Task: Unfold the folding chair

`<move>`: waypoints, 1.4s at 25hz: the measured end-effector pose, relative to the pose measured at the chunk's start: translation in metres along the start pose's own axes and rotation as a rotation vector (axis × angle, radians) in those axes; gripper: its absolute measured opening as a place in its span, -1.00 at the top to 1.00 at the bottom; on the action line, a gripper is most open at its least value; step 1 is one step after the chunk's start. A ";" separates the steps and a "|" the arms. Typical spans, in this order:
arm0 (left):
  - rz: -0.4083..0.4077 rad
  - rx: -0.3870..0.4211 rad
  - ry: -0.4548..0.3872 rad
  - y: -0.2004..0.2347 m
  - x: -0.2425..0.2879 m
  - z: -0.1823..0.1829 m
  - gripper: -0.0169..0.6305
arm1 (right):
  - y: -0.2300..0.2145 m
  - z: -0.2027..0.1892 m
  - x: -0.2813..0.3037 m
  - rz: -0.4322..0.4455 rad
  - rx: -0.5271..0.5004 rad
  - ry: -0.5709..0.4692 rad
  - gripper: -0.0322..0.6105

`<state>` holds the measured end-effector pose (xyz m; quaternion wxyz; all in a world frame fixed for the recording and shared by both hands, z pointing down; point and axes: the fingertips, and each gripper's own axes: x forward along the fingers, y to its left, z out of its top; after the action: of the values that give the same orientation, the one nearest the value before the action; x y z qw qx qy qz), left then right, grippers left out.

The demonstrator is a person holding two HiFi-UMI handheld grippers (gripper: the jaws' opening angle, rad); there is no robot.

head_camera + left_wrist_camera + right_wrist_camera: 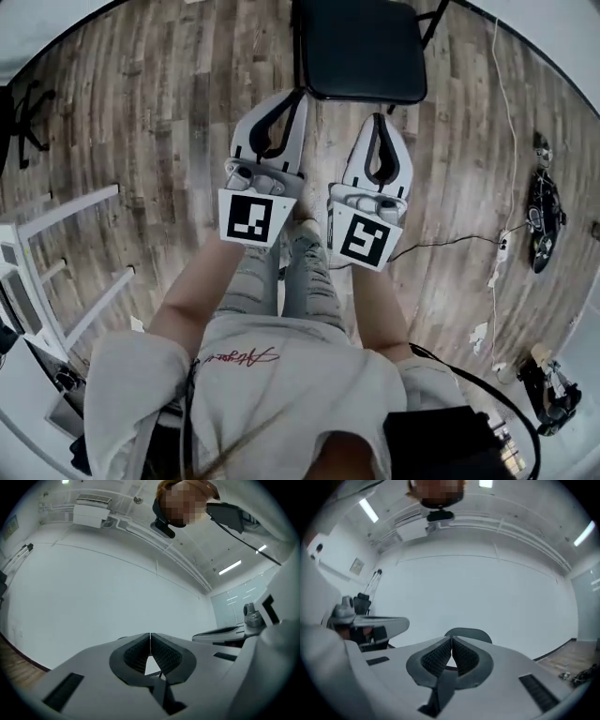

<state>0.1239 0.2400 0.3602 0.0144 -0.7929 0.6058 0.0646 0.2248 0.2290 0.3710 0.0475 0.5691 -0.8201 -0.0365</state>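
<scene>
Fingers (133, 656) pressed tip to tip on both: left gripper (292, 101), right gripper (380, 122), nothing held. Both level, side by side. Chair (361, 47) straight ahead and below, seat flat, looks unfolded. Right gripper lines up with seat middle, left with its left corner.

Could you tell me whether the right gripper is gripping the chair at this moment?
No, the right gripper has its jaws shut with nothing between them, the chair standing beyond.
</scene>
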 end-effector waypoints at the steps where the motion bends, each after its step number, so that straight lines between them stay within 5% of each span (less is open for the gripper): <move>1: 0.002 -0.026 0.005 -0.004 -0.005 0.021 0.90 | -0.002 0.024 -0.007 0.013 0.040 -0.002 0.83; 6: 0.002 -0.113 -0.010 -0.030 -0.025 0.106 0.90 | -0.009 0.110 -0.045 0.087 0.018 -0.038 0.84; 11: -0.045 -0.082 -0.016 -0.047 -0.040 0.129 0.90 | -0.004 0.143 -0.068 0.132 -0.014 -0.063 0.85; 35: -0.076 -0.036 -0.040 -0.061 -0.043 0.142 0.90 | -0.005 0.146 -0.078 0.114 -0.014 -0.058 0.85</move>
<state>0.1592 0.3122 0.2213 0.0146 -0.8140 0.5736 0.0907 0.2392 0.3007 0.2227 0.0299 0.5198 -0.8519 -0.0559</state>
